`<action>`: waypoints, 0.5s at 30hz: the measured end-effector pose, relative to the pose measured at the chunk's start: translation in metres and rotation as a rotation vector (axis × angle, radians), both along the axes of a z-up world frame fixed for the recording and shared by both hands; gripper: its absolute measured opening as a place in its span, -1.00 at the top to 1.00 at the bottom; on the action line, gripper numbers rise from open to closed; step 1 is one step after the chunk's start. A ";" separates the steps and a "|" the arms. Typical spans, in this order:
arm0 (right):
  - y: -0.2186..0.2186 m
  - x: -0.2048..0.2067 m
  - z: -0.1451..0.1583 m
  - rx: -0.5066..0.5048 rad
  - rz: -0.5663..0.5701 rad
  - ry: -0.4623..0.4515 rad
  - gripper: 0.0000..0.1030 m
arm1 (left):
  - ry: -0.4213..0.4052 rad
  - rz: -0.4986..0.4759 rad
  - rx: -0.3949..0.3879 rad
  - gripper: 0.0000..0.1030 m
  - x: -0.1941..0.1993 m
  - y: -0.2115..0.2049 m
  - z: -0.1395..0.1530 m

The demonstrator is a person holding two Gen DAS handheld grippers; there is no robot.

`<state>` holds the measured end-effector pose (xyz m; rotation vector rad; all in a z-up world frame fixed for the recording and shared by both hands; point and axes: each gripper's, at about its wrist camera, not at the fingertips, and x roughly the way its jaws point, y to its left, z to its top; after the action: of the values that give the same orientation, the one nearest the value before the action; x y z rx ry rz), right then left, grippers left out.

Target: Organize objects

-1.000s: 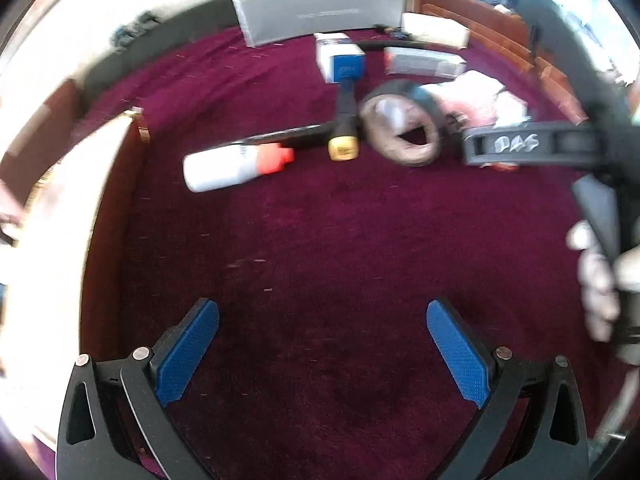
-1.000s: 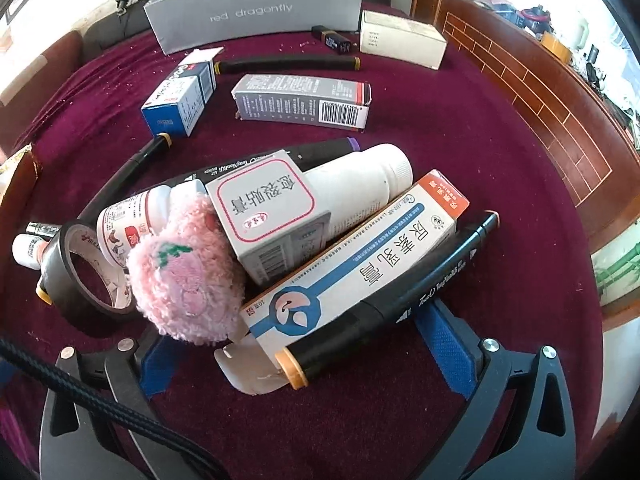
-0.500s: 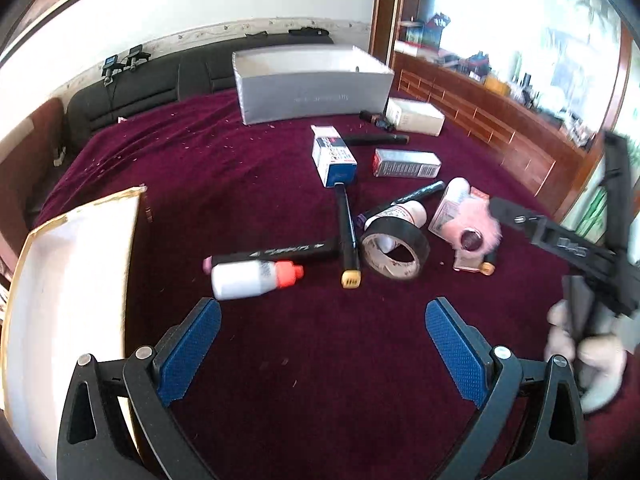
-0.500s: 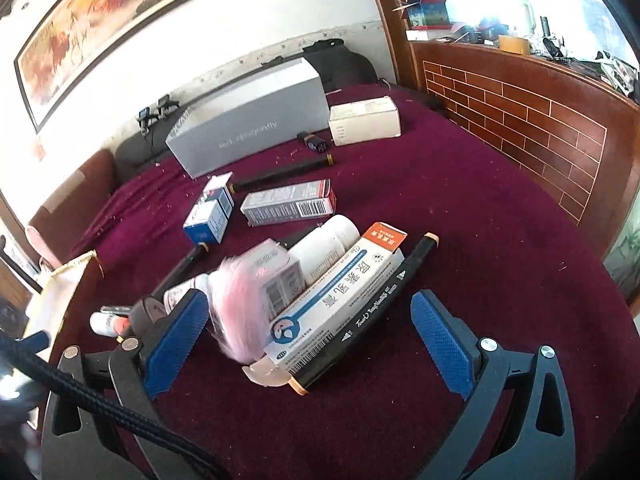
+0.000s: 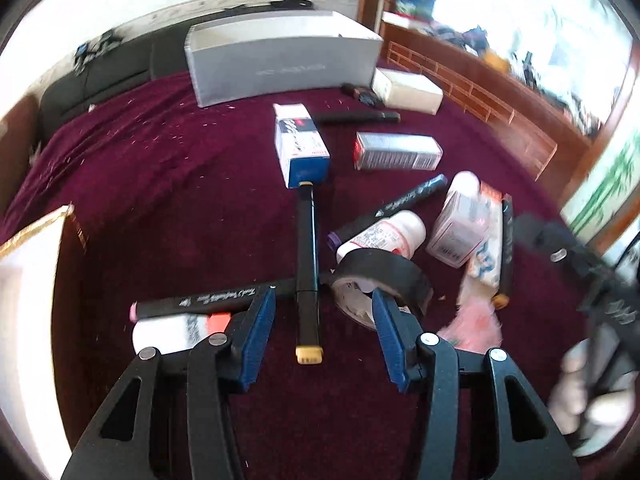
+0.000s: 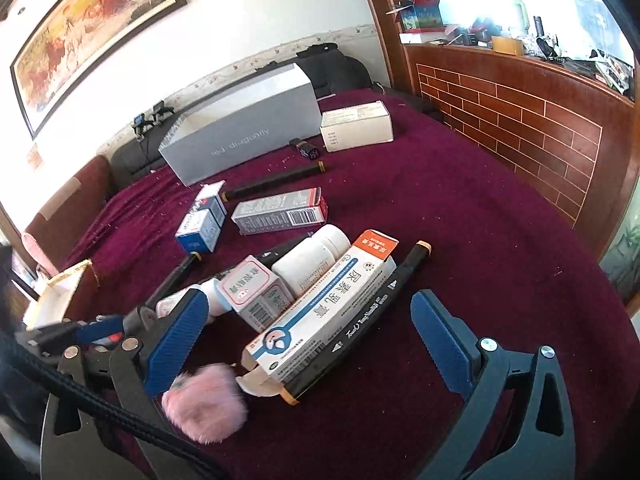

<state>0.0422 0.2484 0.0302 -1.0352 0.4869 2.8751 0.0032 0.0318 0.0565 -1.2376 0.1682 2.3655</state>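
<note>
My left gripper (image 5: 324, 320) is open, its jaws partly closed in, straddling a black marker with a yellow cap (image 5: 307, 276) on the maroon cloth. A black tape roll (image 5: 384, 280) lies by its right finger, a white bottle with a red cap (image 5: 180, 330) and another marker (image 5: 208, 300) by its left. My right gripper (image 6: 308, 328) is wide open over a pile: a long white-and-blue medicine box (image 6: 324, 308), a black marker (image 6: 372, 320), a white bottle (image 6: 312, 260) and a small box (image 6: 256, 292). A pink fluffy ball (image 6: 206, 406) lies near its left finger.
A large grey open box (image 5: 280, 64) stands at the back of the table, a white carton (image 5: 408, 88) to its right. A blue-and-white box (image 5: 300, 144) and a grey box (image 5: 396, 152) lie mid-table. A gold-edged white tray (image 5: 28, 280) sits at the left. A brick-patterned wooden rail (image 6: 520, 120) borders the right.
The left gripper moved forward over the yellow-capped marker and its jaws narrowed. The right gripper drew back and tilted up; the pink ball now lies low by its left finger.
</note>
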 end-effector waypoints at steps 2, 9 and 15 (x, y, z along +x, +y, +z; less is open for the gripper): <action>0.001 0.001 0.000 0.010 -0.014 0.004 -0.98 | 0.022 0.005 0.024 0.14 0.018 -0.010 0.015; 0.003 0.006 0.004 0.075 -0.083 0.010 -0.98 | 0.216 0.085 0.279 0.12 0.128 -0.101 0.122; -0.027 0.056 0.082 0.160 0.034 0.056 -0.77 | 0.471 0.165 0.451 0.10 0.232 -0.196 0.246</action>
<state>0.0987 0.2216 0.1124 -0.9497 0.2388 2.9220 0.2350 -0.1646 0.3022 -0.4938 -0.3172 2.6035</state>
